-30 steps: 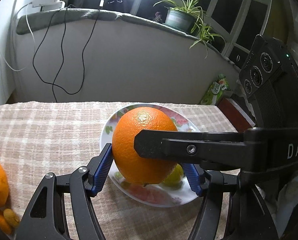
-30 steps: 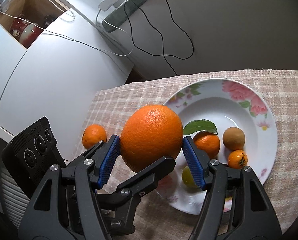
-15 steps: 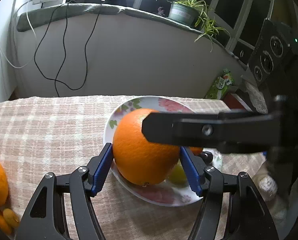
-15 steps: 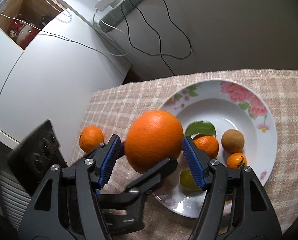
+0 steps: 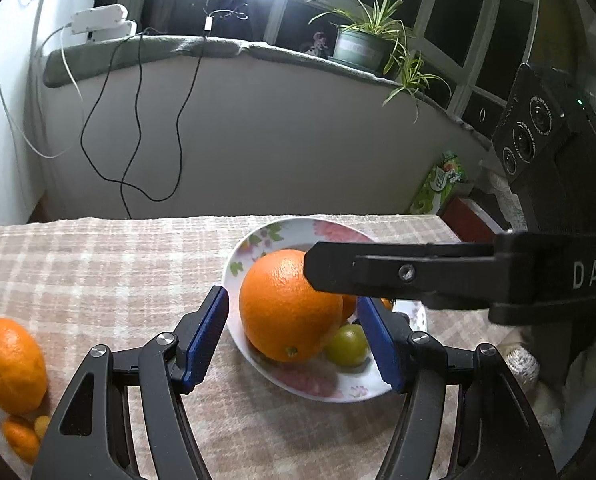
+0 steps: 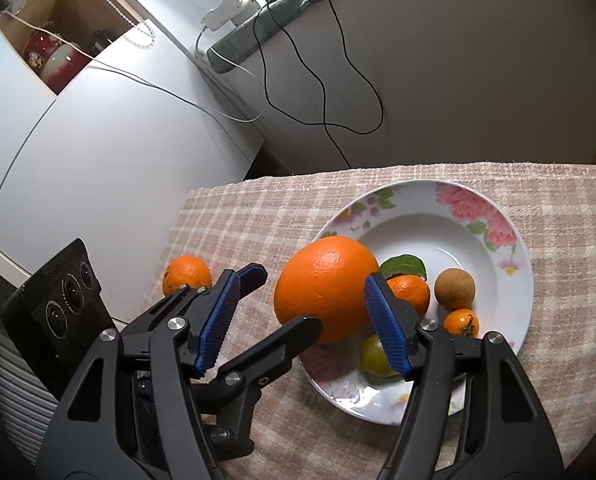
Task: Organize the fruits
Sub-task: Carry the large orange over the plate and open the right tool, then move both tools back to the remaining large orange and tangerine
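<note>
A large orange (image 5: 290, 308) (image 6: 326, 284) rests in the flowered plate (image 6: 478, 216) (image 5: 298, 232) at its left edge. It leans against a leafed mandarin (image 6: 412, 292) and a green fruit (image 6: 372, 354) (image 5: 348, 344). My left gripper (image 5: 292, 340) is open, with the orange between its blue pads (image 5: 206, 336) and a gap on each side. My right gripper (image 6: 302, 320) is open too, its left pad well clear of the orange. One of its fingers (image 5: 378, 272) crosses over the orange's top. A left finger (image 6: 274, 348) reaches under the orange's near side.
A brown round fruit (image 6: 454, 288) and a tiny orange one (image 6: 462, 322) also lie in the plate. Another orange (image 6: 186, 274) (image 5: 10, 360) and small fruits (image 5: 20, 438) sit on the checked cloth (image 5: 118, 272) at the left. A white cabinet (image 6: 98, 140) and cables (image 6: 322, 92) stand behind.
The large orange, earlier pinched between both grippers' pads above the plate's edge, now lies lower in the plate, and the pads of both stand off it.
</note>
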{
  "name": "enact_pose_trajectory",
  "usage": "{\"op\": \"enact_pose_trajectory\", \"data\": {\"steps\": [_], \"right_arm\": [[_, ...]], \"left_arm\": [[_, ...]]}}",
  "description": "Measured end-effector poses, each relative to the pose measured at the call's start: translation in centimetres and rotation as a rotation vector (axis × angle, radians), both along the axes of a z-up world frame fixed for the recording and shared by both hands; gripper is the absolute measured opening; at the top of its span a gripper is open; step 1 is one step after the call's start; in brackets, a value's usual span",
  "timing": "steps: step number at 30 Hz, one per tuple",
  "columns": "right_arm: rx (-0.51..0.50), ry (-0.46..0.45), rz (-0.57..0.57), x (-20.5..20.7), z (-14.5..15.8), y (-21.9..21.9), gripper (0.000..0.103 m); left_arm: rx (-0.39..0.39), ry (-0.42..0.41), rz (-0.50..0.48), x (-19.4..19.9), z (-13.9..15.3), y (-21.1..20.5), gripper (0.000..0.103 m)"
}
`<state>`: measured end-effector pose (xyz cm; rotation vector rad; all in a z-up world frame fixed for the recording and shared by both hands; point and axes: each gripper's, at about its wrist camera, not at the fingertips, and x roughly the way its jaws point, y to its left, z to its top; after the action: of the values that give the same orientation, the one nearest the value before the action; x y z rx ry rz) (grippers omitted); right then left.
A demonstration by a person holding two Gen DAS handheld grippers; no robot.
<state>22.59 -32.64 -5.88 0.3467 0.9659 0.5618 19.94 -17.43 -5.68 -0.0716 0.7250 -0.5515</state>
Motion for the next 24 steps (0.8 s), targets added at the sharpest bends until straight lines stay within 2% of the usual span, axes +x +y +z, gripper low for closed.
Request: {"op": "enact_pose_trajectory", "data": {"steps": [5, 8, 15, 24], "right_arm": [[-0.008, -0.024, -0.008, -0.8, 0.9, -0.2, 0.068], [-0.013, -0.045, -0.012, -1.6, 1.5, -0.2, 0.075], [-0.062, -0.097, 0.001, -3.4, 2.6, 0.7, 0.08], [-0.155, -0.174, 0.091, -6.2, 3.4, 3.8, 0.083]], "left_arm": [[0.003, -0.01, 0.005, -1.0, 0.4, 0.5, 0.066], [0.01, -0.022, 0.015, -1.9, 0.5, 1.2, 0.066], [0.014, -0.035, 0.05, -3.8, 0.8, 3.0, 0.066], [0.035, -0.04, 0.108, -6.5, 0.3, 6.3, 0.066]]}}
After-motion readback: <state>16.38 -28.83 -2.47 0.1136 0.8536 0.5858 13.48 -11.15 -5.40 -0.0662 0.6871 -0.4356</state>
